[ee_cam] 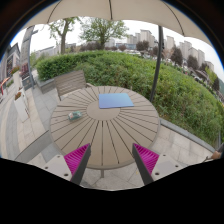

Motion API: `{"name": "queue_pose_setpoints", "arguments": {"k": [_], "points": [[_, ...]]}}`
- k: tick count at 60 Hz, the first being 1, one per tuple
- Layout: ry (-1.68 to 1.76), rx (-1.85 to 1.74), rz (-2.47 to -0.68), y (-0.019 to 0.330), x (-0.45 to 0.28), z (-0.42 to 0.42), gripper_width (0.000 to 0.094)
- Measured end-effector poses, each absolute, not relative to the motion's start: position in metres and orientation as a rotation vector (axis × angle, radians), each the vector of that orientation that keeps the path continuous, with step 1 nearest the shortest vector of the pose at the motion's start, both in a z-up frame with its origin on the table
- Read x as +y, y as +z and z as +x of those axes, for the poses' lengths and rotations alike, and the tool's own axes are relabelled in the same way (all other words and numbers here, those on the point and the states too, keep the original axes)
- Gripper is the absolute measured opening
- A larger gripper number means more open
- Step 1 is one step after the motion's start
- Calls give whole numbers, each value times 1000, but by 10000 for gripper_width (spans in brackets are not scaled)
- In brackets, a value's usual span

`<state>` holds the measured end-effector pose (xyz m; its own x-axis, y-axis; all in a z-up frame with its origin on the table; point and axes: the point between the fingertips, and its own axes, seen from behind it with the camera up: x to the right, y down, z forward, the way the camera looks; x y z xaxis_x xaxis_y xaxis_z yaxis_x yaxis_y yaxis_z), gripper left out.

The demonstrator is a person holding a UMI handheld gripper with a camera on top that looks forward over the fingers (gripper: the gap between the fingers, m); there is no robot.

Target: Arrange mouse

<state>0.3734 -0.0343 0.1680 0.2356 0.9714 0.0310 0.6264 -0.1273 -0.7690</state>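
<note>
**Mouse far ahead of the open claw**

The two-finger gripper (110, 160) hangs with its magenta pads (76, 157) spread wide apart — nothing between them. The small grey computer mouse (75, 115) lies on the round slatted wooden table (110, 135), well beyond the fingers, to their left — apart from the blue rectangular mouse mat (116, 100) farther back.

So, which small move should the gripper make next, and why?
Probably move forward and left toward the mouse. The gripper is open and holds nothing, its fingers over the near edge of the table. The mouse lies beyond them at the left, apart from the blue pad.
</note>
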Motion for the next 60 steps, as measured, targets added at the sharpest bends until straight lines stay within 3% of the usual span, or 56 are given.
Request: {"name": "queue_pose_setpoints", "arguments": {"k": [10, 19, 21, 41, 60], "points": [[651, -1526, -1818, 152, -95, 344, 859], [659, -1573, -1818, 142, -92, 323, 861], [657, -1570, -1818, 144, -134, 318, 860], [720, -1568, -1810, 120, -243, 237, 853], [720, -1471, -1797, 73, -265, 156, 853]]}}
